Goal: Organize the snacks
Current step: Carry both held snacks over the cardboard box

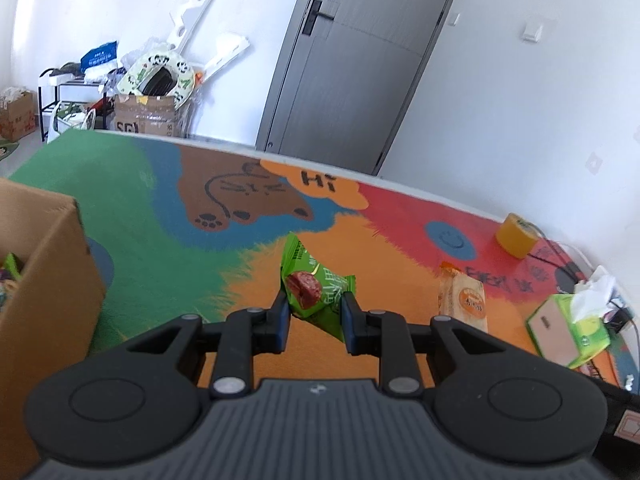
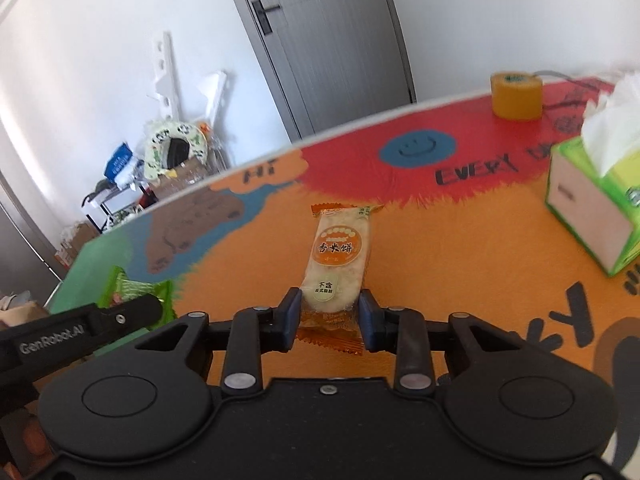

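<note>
My left gripper [image 1: 315, 314] is shut on a green snack packet [image 1: 308, 280] with a red date pictured on it, held just above the colourful mat [image 1: 168, 248]. In the right wrist view that packet [image 2: 132, 288] shows at the left behind one of the left gripper's fingers [image 2: 136, 310]. My right gripper [image 2: 330, 314] is shut on the near end of an orange-and-white rice cracker packet [image 2: 340, 248], whose far end stretches away over the orange part of the mat [image 2: 460, 260]. The same cracker packet [image 1: 464, 296] shows at the right in the left wrist view.
An open cardboard box [image 1: 48, 248] with several snacks inside stands at the left. A green tissue box [image 2: 592, 208] sits at the right, and a yellow tape roll [image 2: 516, 96] near the mat's far edge. Behind are a grey door [image 1: 352, 60] and floor clutter.
</note>
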The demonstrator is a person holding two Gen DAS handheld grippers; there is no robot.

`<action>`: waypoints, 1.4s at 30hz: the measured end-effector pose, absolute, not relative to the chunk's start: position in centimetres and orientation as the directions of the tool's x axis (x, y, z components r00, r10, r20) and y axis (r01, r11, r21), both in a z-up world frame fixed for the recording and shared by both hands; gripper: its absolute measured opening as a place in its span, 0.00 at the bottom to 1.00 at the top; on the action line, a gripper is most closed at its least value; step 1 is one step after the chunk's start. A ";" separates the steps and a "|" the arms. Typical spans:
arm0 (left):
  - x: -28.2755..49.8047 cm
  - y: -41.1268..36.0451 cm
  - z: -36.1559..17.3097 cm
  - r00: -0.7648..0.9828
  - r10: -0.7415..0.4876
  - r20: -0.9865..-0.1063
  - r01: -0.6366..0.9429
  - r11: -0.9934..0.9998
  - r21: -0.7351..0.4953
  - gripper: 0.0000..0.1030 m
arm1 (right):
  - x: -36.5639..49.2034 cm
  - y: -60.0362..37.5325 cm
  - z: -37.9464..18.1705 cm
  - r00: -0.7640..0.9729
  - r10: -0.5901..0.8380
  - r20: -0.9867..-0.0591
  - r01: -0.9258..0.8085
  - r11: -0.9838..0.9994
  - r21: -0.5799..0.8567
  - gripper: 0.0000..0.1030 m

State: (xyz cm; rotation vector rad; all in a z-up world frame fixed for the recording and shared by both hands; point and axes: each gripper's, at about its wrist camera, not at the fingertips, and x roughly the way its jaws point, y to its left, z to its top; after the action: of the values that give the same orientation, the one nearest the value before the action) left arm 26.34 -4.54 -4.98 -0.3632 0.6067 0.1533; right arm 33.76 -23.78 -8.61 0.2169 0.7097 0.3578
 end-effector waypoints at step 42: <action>8.6 6.3 1.9 0.876 0.219 -0.429 -0.383 0.857 -0.345 0.24 | 20.8 -14.3 -1.2 0.666 0.613 -0.424 -0.529 0.790 0.310 0.30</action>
State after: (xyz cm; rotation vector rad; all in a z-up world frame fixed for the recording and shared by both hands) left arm 8.62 6.31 1.86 -0.4382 0.3891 0.3245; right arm 20.76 -14.30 -1.20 0.1659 0.5384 0.6478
